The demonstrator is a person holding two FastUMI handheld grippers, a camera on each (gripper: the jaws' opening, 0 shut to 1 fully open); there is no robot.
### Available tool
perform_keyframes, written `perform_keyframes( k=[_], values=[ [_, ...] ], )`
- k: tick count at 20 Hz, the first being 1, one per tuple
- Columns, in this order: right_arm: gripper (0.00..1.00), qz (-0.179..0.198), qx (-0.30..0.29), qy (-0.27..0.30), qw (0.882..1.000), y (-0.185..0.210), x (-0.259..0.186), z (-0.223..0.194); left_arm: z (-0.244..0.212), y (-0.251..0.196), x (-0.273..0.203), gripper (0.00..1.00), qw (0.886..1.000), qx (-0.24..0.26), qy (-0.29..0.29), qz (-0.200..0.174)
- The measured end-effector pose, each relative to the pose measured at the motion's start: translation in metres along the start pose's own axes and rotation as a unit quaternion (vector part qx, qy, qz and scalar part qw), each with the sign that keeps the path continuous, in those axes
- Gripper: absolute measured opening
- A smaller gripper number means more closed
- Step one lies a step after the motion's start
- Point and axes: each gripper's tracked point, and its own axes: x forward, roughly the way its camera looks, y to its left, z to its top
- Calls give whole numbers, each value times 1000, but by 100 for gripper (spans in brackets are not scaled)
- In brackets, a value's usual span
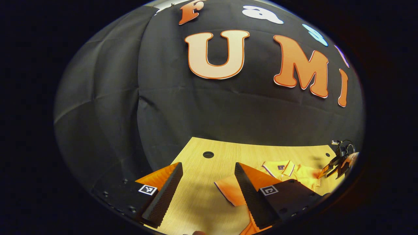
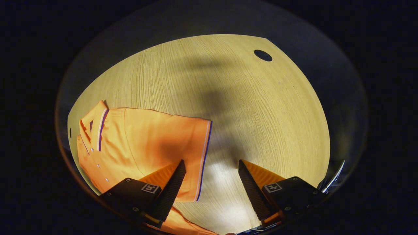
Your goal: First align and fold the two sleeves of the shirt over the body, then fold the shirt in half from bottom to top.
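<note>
Pale wood tabletop (image 1: pixel 202 195) fills the left gripper view beneath the left gripper (image 1: pixel 209 192), whose jaws stand open and hold nothing; the orange shirt (image 1: pixel 287 171) lies flat just beyond its right jaw, the right gripper (image 1: pixel 336 163) farther off. In the right gripper view, the right gripper (image 2: pixel 210 189) hangs with jaws apart, one sleeve (image 2: pixel 183 147) spread before its left jaw.

Passage: I see bare table (image 2: pixel 248 107) ahead of my right gripper (image 2: pixel 210 182), whose spread jaws hold nothing; obstacles: shirt (image 2: pixel 147 143) sleeve edge between them, booth wall (image 1: pixel 228 114) behind the table.
</note>
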Motion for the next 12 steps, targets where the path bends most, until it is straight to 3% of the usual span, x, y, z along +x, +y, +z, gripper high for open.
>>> perform_keyframes(
  k=[3, 5, 6, 9, 10, 11, 12],
  values=[
    [93, 10, -3, 1, 1000, 4, 1, 0, -5, 2, 0, 98, 1000, -3, 6, -3],
    [84, 28, 4, 16, 999, 15, 1, -6, -6, 3, 0, 98, 1000, -3, 9, -4],
    [73, 28, 11, 13, 999, 16, 3, -4, -5, 3, -1, 98, 1000, -3, 9, -4],
    [64, 24, 19, 19, 999, 17, 0, -6, -5, 7, -4, 98, 1000, -2, 9, -4],
    [57, 26, 16, 14, 999, 17, -1, -6, -7, 7, -4, 98, 1000, -4, 10, -5],
    [63, 29, 10, 12, 999, 17, 1, -7, -9, 7, -5, 98, 1000, -7, 13, -6],
    [58, 29, 8, 12, 999, 15, -2, -7, -11, 8, -4, 98, 1000, -9, 16, -7]
  ],
)
